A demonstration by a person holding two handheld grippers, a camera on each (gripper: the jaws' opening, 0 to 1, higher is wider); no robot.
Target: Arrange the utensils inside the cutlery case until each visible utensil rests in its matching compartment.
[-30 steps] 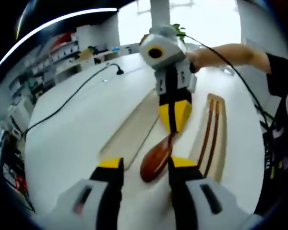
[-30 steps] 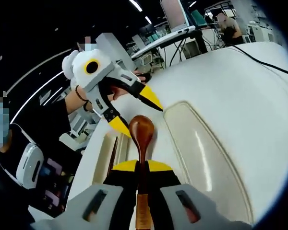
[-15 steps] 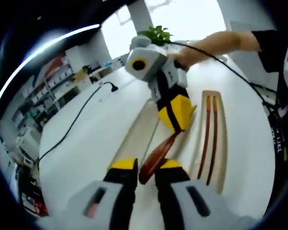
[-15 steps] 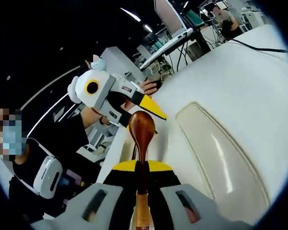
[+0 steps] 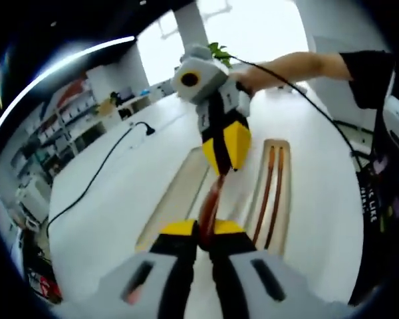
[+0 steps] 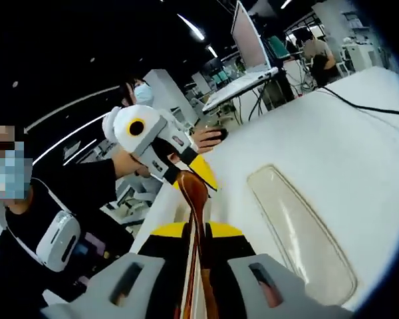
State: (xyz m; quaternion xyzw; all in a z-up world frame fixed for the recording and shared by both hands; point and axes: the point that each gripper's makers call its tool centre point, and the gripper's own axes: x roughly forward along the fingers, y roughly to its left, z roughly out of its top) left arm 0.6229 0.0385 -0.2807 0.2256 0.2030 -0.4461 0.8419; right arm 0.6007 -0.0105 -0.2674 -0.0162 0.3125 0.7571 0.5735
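Note:
A dark wooden spoon (image 5: 210,199) hangs above the beige cutlery case (image 5: 176,199), turned on edge. My left gripper (image 5: 203,229) is shut on its bowl end. My right gripper (image 5: 221,159) comes in from the far side, shut on the handle. A pair of brown chopsticks (image 5: 269,193) lies in the case's right slot. In the right gripper view the spoon (image 6: 193,196) runs up from my right gripper (image 6: 198,231) to the left gripper (image 6: 191,178), which pinches the bowl. A long, bare compartment of the case (image 6: 299,232) lies to the right.
The case rests on a white table (image 5: 106,219). A black cable (image 5: 100,173) crosses its left part. A person's arm (image 5: 299,66) reaches in from the right. A monitor (image 6: 249,33) and another cable (image 6: 359,106) stand at the table's far end.
My left jaws have closed from wide apart onto the spoon's bowl. The spoon has rolled from flat to on edge, and both grippers have lifted it a little above the case.

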